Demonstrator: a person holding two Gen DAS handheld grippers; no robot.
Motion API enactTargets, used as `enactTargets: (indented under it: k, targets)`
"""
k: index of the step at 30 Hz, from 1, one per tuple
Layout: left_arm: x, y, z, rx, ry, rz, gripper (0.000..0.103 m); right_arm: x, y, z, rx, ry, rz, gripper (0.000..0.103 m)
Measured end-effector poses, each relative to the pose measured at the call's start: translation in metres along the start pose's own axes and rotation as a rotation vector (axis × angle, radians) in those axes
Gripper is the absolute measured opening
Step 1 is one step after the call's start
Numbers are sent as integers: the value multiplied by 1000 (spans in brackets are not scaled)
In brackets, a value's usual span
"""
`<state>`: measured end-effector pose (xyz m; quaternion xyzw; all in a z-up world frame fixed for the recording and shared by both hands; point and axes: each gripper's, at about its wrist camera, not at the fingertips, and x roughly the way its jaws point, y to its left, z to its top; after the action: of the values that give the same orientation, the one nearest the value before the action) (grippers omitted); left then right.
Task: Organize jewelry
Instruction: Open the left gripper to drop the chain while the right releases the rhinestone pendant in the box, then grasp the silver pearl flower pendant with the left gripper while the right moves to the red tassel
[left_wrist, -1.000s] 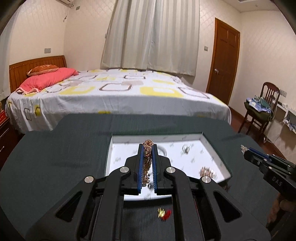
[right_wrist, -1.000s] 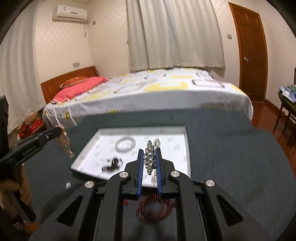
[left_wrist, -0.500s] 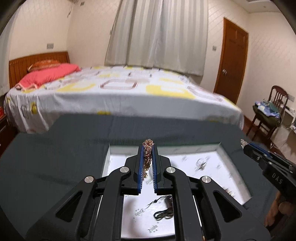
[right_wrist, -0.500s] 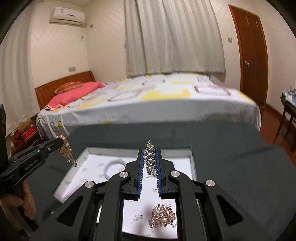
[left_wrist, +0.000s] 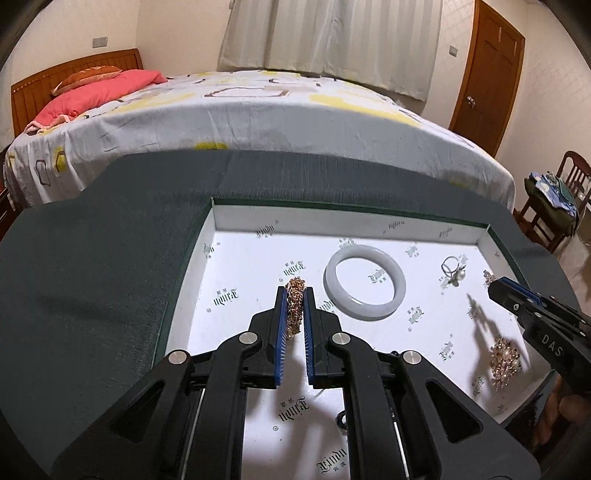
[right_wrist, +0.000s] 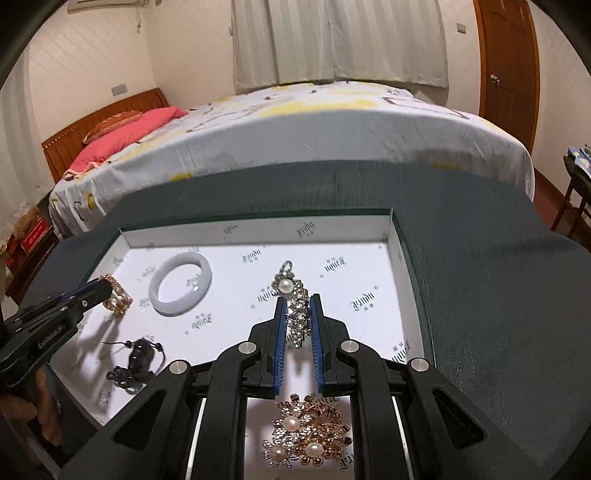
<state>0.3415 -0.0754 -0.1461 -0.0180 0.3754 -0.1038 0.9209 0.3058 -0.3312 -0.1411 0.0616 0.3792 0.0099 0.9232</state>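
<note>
Tools (left_wrist: 294, 300) (right_wrist: 297, 308): two; bangle (left_wrist: 365, 281): one; brooches (right_wrist: 306, 432): one.

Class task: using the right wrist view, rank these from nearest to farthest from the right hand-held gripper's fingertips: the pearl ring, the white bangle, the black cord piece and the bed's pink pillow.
1. Pearl ring: in the tray, just beyond the right hand-held gripper.
2. White bangle: in the tray, further left.
3. Black cord piece: in the tray's near-left part, slightly further than the bangle.
4. Pink pillow: on the bed, far left.
</note>
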Motion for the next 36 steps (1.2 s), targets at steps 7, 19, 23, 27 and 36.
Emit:
enactTargets:
  k: [7,19,23,27,36]
  targets:
    - [7,5,-4,-21,31,-3,11,6,-3,-2,13,27,-9,13]
    - [-1,3,-6,-17,25,9,48,-13,-3,1,26,-22,7,35]
    - [-24,1,-5,-13,-17,7,54,-37,1,3,22,-71,11,35]
    - [-50,1,-9,-15,-49,1,60,-66,8,-6,18,-103,26,35]
    - [-112,23,-47,-17,-53,38,60,-110,25,-50,1,-100,44,35]
